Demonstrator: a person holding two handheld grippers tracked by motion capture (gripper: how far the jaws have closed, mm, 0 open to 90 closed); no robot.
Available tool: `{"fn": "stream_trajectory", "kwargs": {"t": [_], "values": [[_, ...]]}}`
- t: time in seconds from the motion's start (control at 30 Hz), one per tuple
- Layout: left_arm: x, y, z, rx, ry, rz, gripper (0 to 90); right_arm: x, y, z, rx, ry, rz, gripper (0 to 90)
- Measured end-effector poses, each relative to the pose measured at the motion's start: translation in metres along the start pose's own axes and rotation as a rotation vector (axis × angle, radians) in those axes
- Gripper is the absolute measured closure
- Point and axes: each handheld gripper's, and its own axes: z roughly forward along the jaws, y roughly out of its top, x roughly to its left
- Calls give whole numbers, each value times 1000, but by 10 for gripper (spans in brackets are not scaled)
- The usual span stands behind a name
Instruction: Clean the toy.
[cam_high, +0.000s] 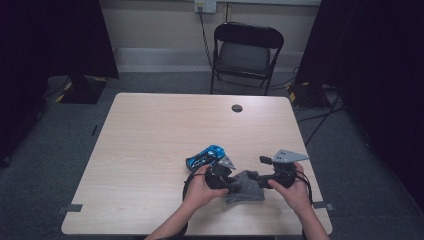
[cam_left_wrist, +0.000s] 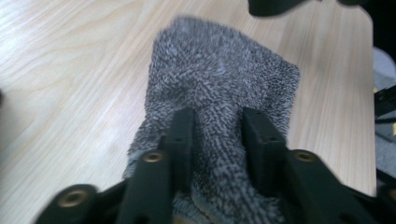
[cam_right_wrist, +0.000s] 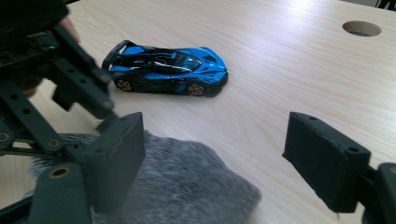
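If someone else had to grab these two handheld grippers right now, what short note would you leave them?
Left gripper: jaws part open astride a fold of the grey cloth; whether they pinch it can't be told.
Right gripper: jaws wide open, holding nothing, at the cloth's other edge.
Things: cloth bunched near the table's front edge; blue toy car beside it, untouched.
Done: no sure grip.
Left: take hold of the cloth.

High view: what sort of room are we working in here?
Probably an office or lab recording room: a plain wooden desk with a cable hole, a black folding chair by the wall, grey carpet, and dark curtains at the sides.
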Motion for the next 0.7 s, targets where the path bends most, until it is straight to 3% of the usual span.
{"fn": "stream_trajectory", "kwargs": {"t": [0.1, 0.17, 0.27, 0.4, 0.5, 0.6, 0.7], "values": [[2, -2, 0, -37, -5, 10, 474, 2, -5, 0, 4, 24, -1, 231], [2, -4, -4, -31, 14, 24, 422, 4, -10, 2, 15, 45, 0, 249], [3, -4, -13, -30, 44, 29, 371, 8, -16, 4, 28, 67, -4, 265], [8, -6, -31, -78, 72, 24, 335, 15, -22, 8, 56, 106, -23, 286], [17, -9, -45, -104, 112, 11, 319, 20, -27, 11, 110, 118, -58, 312], [31, -11, -57, -121, 156, -17, 307, 21, -32, 13, 153, 83, -81, 309], [51, -12, -63, -129, 198, -62, 271, 19, -36, 14, 178, 85, -69, 304]]}}
